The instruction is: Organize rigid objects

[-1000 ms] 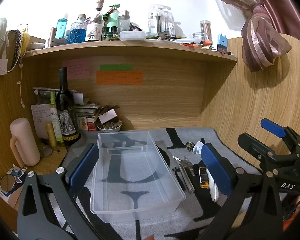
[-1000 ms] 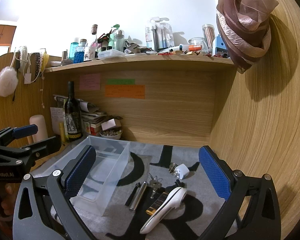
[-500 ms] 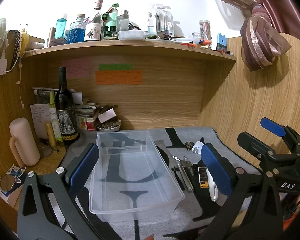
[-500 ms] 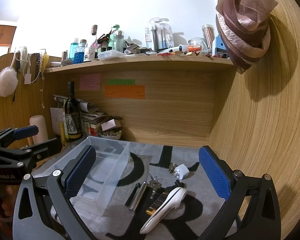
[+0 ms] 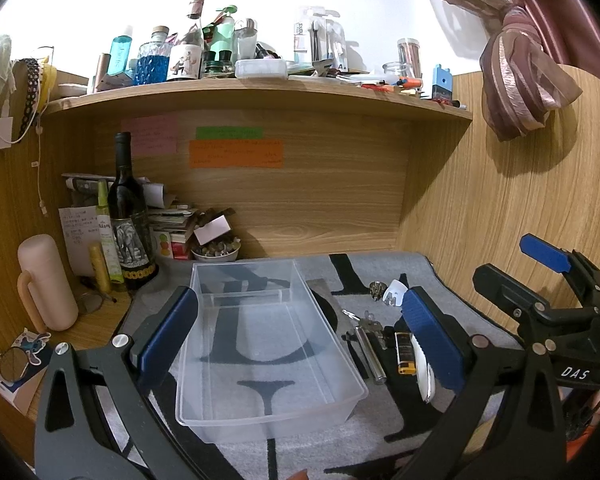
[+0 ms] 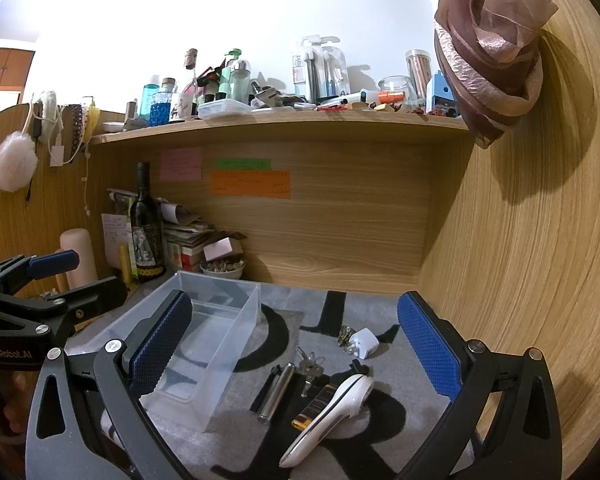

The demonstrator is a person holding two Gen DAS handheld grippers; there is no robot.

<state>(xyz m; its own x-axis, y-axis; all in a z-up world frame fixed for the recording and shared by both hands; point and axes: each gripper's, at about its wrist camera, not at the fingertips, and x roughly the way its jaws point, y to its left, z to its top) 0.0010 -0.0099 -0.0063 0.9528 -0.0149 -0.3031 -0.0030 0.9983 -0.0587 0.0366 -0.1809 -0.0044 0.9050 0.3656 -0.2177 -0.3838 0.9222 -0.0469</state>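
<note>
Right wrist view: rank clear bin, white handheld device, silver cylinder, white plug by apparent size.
1. clear bin
2. white handheld device
3. silver cylinder
4. white plug

The device lies nearest the camera, so its lead over the cylinder may be exaggerated.

Black hand-held gripper (image 6: 294, 348), blue pads (image 6: 428, 350)

A home desk nook is shown, most likely in a bedroom or dorm room. The space is enclosed by wood-grain panels (image 6: 520, 240), and a shelf (image 5: 260, 94) above is crowded with toiletry and perfume bottles (image 5: 153, 60), jars and pens. Coloured sticky notes (image 5: 236, 154) are stuck to the back panel. A wine bottle (image 5: 129, 216), a stack of papers and books (image 5: 172, 220) and a pink mug (image 5: 46, 280) are kept in the left corner. A tied-back curtain (image 6: 492, 60) is hung at the right, and the desk is covered by a grey lettered mat (image 6: 380, 312).
</note>
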